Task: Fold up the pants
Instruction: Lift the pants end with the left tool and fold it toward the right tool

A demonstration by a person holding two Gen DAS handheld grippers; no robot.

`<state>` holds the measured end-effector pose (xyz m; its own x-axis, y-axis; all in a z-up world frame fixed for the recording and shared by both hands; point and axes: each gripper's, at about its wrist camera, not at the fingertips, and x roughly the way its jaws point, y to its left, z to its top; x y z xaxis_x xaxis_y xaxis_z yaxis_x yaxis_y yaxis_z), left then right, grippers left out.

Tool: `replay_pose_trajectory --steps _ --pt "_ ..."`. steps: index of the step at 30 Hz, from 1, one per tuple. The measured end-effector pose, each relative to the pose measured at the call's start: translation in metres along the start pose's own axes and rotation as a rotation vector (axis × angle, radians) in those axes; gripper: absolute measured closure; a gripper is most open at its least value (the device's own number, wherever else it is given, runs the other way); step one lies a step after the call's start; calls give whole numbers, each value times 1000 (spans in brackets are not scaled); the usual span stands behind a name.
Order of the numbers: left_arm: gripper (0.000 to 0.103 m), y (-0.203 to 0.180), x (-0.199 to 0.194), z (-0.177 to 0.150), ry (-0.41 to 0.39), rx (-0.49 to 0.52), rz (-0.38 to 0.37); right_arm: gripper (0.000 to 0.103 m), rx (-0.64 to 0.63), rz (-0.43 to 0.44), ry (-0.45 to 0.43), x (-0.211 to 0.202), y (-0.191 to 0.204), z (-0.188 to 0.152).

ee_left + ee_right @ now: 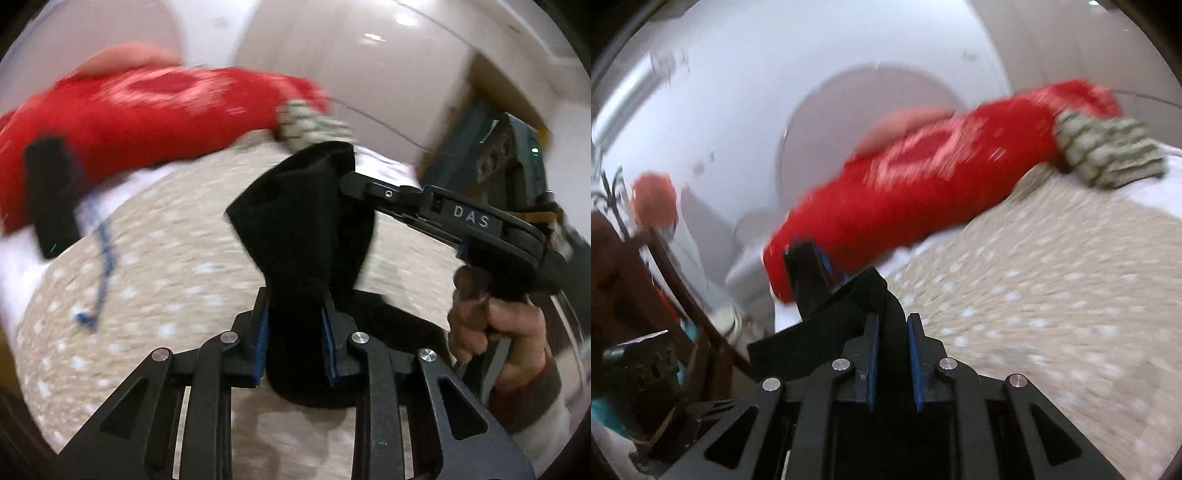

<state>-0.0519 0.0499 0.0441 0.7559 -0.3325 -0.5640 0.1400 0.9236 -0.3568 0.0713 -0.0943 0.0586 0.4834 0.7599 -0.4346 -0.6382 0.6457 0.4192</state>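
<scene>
The black pants (pixel 310 221) hang bunched in the air above the bed. My left gripper (pixel 295 321) is shut on a thick fold of them. The other gripper (pixel 458 216), held by a hand, comes in from the right and meets the same cloth at its top edge. In the right wrist view my right gripper (pixel 892 325) is shut on a band of the black pants (pixel 849 314). The left gripper's fingers (pixel 809 273) show just beyond, touching the cloth. Both views are blurred.
A beige bedspread with white dots (pixel 155 251) (pixel 1052 277) covers the bed below. A long red pillow (pixel 147 114) (pixel 923 177) and a striped cushion (pixel 1108 151) lie at its far edge. A dark wooden chair (pixel 646 280) stands left of the bed. A blue cord (pixel 103 266) lies on the spread.
</scene>
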Motion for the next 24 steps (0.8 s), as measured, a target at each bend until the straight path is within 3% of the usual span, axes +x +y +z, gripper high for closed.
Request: replay_pose_trajectory --steps 4,6,9,10,11,13,17,21,24 --pt "80 -64 11 -20 38 161 -82 89 82 -83 -85 -81 -27 -33" --pt "80 -95 35 -41 115 229 -121 90 155 -178 -82 -106 -46 -62" --pt "80 -127 75 -73 254 321 -127 90 323 -457 -65 -142 -84 -109" --pt "80 -137 84 -83 294 374 -110 86 364 -536 -69 -153 -92 -119" --pt "79 -142 84 -88 296 403 -103 75 413 -595 -81 -167 -98 -130" --pt "77 -144 72 -89 269 434 -97 58 486 -559 -130 -193 -102 -144" --pt "68 -128 46 -65 263 374 -195 49 550 -426 -175 -203 -92 -155" --pt "67 -116 30 -48 188 390 -103 46 549 -330 -75 -158 -84 -151" --pt "68 -97 38 -42 194 354 -37 46 551 -397 9 -126 -83 -152"
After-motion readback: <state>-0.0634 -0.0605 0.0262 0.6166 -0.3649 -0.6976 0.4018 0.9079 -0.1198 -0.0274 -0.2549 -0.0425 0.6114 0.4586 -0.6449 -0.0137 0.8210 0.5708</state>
